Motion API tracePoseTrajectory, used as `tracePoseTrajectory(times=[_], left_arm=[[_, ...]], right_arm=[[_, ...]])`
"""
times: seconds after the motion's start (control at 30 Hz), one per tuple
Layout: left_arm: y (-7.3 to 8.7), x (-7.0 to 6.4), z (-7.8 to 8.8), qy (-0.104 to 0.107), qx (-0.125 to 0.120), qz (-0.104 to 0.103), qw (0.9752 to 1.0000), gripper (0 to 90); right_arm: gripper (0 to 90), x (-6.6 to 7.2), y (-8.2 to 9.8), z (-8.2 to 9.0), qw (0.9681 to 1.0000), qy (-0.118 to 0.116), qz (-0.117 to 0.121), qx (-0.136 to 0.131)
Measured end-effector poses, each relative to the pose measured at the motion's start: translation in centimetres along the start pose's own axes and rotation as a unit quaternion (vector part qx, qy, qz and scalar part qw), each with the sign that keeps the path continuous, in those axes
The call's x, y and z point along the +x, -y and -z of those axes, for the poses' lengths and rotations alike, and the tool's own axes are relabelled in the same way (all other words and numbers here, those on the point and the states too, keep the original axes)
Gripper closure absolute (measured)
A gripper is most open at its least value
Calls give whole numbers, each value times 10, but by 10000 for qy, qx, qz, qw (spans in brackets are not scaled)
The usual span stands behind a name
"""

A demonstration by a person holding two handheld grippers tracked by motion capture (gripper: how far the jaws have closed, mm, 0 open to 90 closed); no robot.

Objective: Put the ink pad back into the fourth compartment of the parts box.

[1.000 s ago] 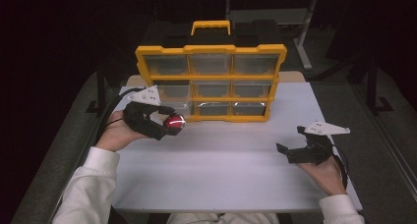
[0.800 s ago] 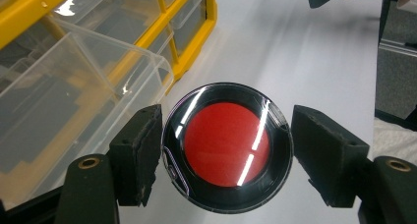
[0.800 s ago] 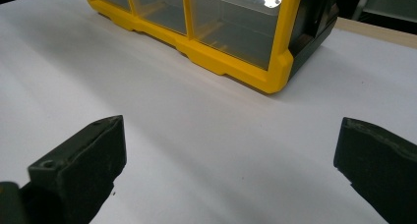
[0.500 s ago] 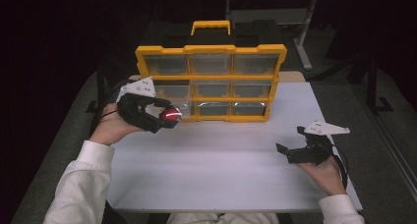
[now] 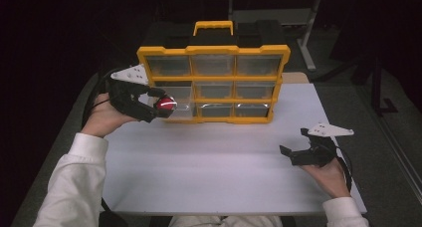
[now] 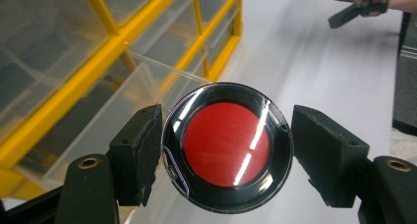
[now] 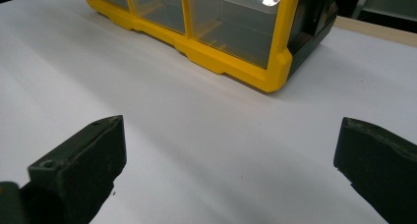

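Black jaws of the left tool pinch a round disc from both sides: a red centre inside a glossy black rim, held edge to edge between the pads. In the high view the left tool holds the disc off the tabletop, just in front of the left end of the organiser's middle and bottom rows; whether it touches the clear drawer there cannot be told. In the left gripper view a clear drawer stands pulled out from the yellow frame, right behind the disc.

The right tool rests low at the right of the tabletop, well apart from the organiser, its jaws spread wide with nothing between them; the right gripper view shows bare white surface between the two pads.

The tabletop is white and smooth, with a broad bare stretch between the two hands and toward the near edge. The organiser, yellow-framed with clear drawers in three rows and a yellow handle on top, stands toward the far edge. At the right rear a strip of wooden edge shows beyond the white sheet. The room around is dark, with a grey floor on both sides.
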State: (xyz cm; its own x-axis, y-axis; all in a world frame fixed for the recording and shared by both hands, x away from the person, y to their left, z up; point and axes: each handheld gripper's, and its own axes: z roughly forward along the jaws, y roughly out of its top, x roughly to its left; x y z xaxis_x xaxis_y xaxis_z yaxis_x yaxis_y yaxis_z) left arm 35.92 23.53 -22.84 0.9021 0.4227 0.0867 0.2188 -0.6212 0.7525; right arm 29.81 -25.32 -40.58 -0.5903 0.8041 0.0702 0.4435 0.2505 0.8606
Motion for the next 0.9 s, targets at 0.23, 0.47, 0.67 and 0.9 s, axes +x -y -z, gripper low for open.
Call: tracePoseTrajectory(times=[0.23, 0.47, 0.67, 0.9], left_arm=[[-3, 17, 2, -137, -40, 149, 9998, 297], [-7, 33, 2, -250, -70, 211, 9994, 297], [-9, 43, -4, -222, -127, 303, 9992, 297], [-11, 48, -15, -221, 2, 309, 9993, 297]], right_arm=[[0, 0, 0, -1, 10000, -5, 13, 27], [0, 1, 1, -1, 10000, -1, 29, 60], [0, 0, 2, -1, 10000, -5, 17, 51], [0, -1, 2, -1, 10000, 4, 22, 56]])
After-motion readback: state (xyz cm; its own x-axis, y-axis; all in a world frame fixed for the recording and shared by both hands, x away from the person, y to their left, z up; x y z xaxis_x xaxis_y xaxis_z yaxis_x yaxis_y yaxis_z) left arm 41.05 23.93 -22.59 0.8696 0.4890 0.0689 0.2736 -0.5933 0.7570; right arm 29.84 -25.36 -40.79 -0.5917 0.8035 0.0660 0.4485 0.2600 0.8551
